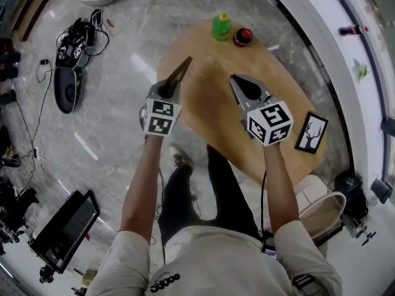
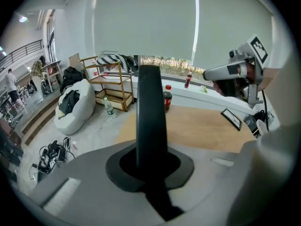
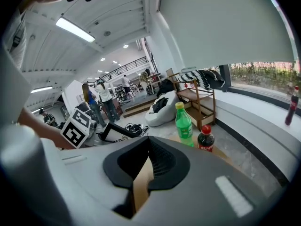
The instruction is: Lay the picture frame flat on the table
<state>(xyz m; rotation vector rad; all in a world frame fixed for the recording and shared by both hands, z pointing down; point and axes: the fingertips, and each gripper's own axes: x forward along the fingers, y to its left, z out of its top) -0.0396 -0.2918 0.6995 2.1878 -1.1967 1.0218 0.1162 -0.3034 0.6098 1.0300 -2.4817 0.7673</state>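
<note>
Forearms [image 1: 139, 190] reach forward, left gripper [image 1: 186, 63] beside right gripper [image 1: 234, 79].

picture frame [image 1: 311, 132]: on table [image 1: 210, 97], right edge | 2 bottles [image 1: 221, 27]: table's far end

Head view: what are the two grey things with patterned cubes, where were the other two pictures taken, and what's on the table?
No robot: a person holds two hand-worked grippers; the cubes belong to them. The head view comes from a camera on the person's head, looking down. The other two come from cameras riding on each gripper, looking along its tongs. On the wooden table stand a green bottle and a cola bottle at the far end; a black picture frame with a tree drawing appears to lie flat near the right edge. The left gripper is shut and empty. The right gripper holds no object that I can see; whether its tongs are open is unclear.
</note>
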